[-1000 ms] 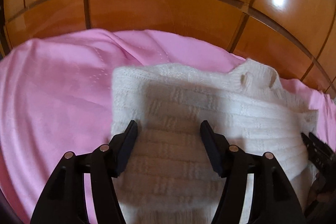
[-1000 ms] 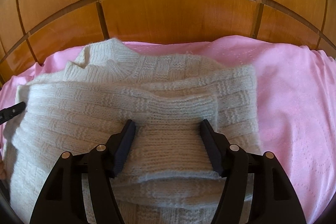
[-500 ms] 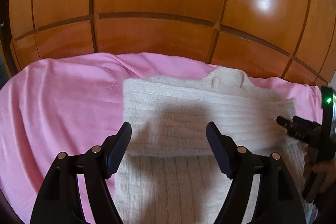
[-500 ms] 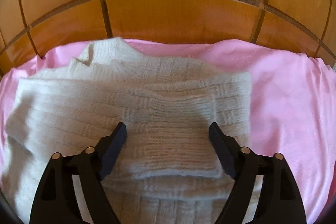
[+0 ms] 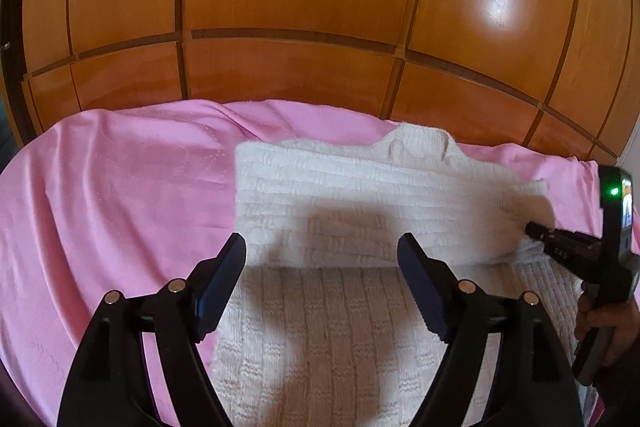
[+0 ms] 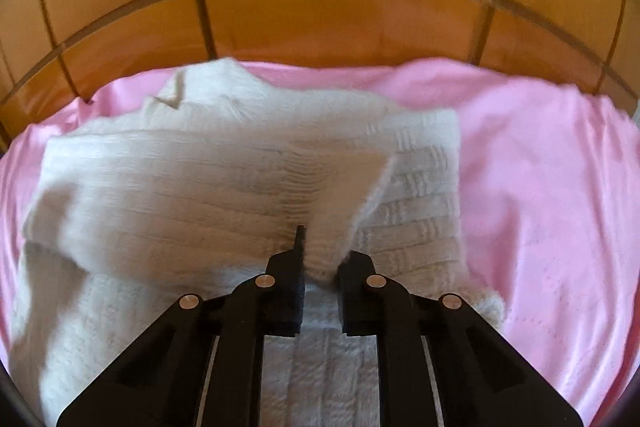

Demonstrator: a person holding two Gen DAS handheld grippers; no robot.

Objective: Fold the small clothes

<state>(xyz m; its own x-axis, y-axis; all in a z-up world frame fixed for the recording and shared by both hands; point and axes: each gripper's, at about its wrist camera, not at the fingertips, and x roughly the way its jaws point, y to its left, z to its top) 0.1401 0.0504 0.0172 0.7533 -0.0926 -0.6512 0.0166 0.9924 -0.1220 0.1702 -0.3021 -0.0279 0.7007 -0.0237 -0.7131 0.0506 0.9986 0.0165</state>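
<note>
Since a second ago the right gripper (image 6: pixel 322 293) was clamped onto the folded sleeve of the white sweater (image 5: pixel 360 211) on the pink sheet (image 5: pixel 120 195) - likely for refolding - while the left gripper (image 5: pixel 322 287) was left opening, empty

- The sweater (image 5: pixel 360 195) lies on the bed (image 5: pixel 120 195), nearer to the bed's right edge than to its left edge, with its collar toward the far edge.
- The sleeve (image 6: pixel 208 187) lies folded across the body of the sweater, on top of it.
- Behind the far edge of the bed stands the wardrobe (image 5: pixel 300 7).
- The left tool (image 5: pixel 322 255) is above the near part of the sweater, apart from it.
- The right tool (image 6: pixel 322 259) is at the sleeve's near edge, with knit between its jaws.
</note>
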